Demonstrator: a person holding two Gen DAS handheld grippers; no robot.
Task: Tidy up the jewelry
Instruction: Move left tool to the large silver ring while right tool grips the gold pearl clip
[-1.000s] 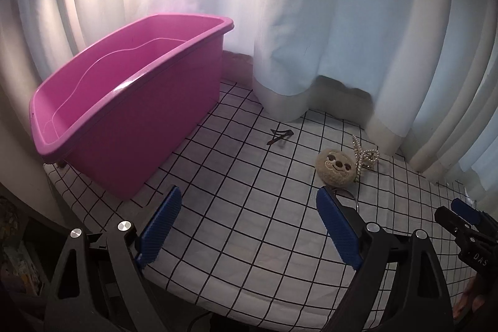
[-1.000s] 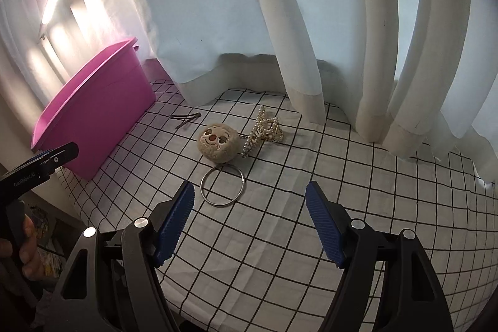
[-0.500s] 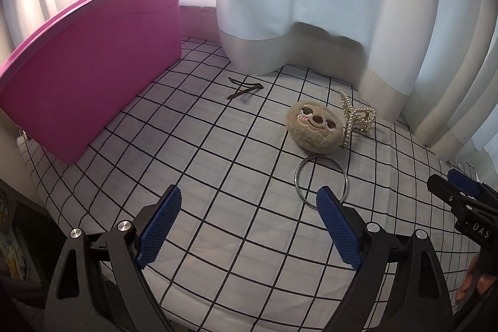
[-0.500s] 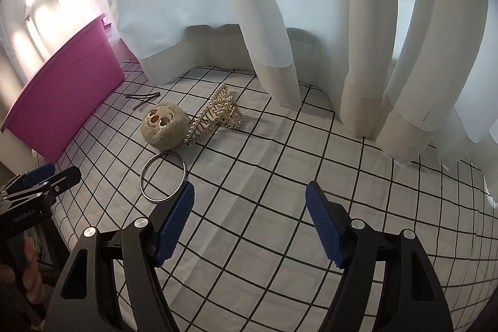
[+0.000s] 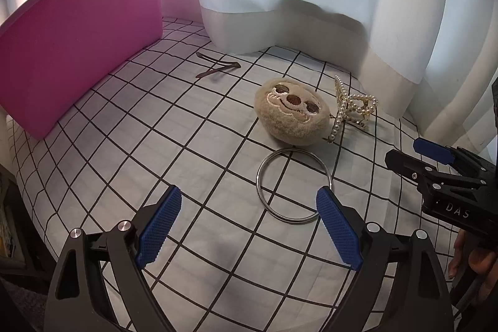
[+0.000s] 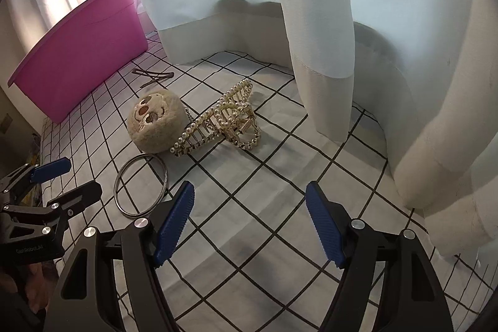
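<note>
A: What has changed, nearest first?

B: Both grippers have moved closer to the jewelry within the last second. The left gripper (image 5: 249, 226), jaws wide apart and empty, now frames the near edge of a metal bangle (image 5: 294, 184). The right gripper (image 6: 249, 226), equally wide and empty, faces a pearl hair claw (image 6: 218, 123). A pick-up looks imminent.

A: And farther off?

B: A plush sloth-face charm (image 5: 292, 111) touches the claw; two dark hairpins (image 5: 218, 69) lie beyond.

A: Any container?

B: A pink bin (image 5: 77, 45) at far left; its inside is hidden now, though a second ago it looked bare
</note>
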